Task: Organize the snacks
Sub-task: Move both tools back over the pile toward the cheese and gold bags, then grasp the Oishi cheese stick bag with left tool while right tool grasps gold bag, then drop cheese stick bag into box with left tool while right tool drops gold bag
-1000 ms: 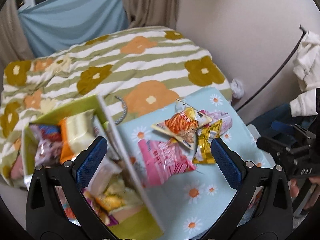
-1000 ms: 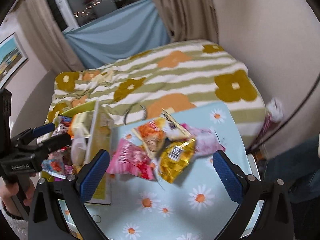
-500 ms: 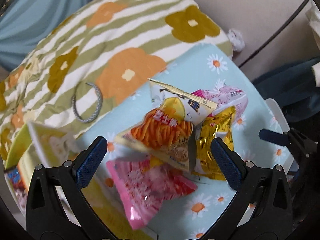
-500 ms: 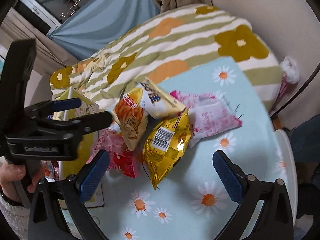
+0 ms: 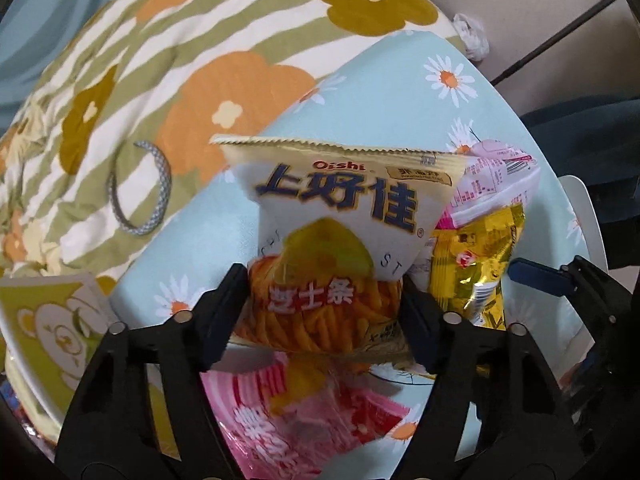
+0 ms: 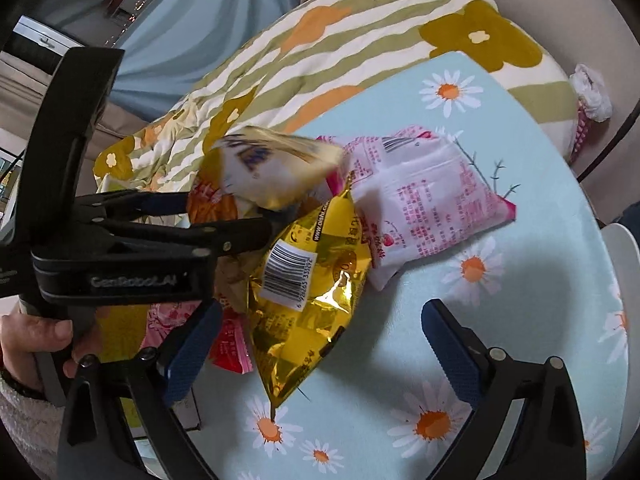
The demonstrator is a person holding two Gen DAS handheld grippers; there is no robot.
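Several snack bags lie piled on a daisy-print table (image 6: 500, 308). My left gripper (image 5: 324, 308) points straight down, and its jaws are closing with both pads pressed on the white-and-orange cheese stick bag (image 5: 340, 216). The right wrist view shows that left gripper (image 6: 240, 216) holding the same cheese stick bag (image 6: 272, 172), tilted up off the pile. My right gripper (image 6: 320, 348) hovers wide over the gold foil bag (image 6: 312, 288). Its jaws are closing slightly; the bag's lower end lies between them, untouched. A pink-and-white bag (image 6: 424, 208) and a pink bag (image 5: 304, 412) lie beside these.
A yellow box with a bear picture (image 5: 48, 324) stands at the table's left edge. Behind the table lies a striped flower blanket (image 5: 200, 40) with a grey hair tie (image 5: 140, 192) on it. A person's hand (image 6: 32, 336) holds the left gripper. A wall rises at the right.
Both grippers have sunk toward the snack pile. The left one left the box side, came over the pile and closed onto the cheese stick bag. The right one narrowed only slightly.
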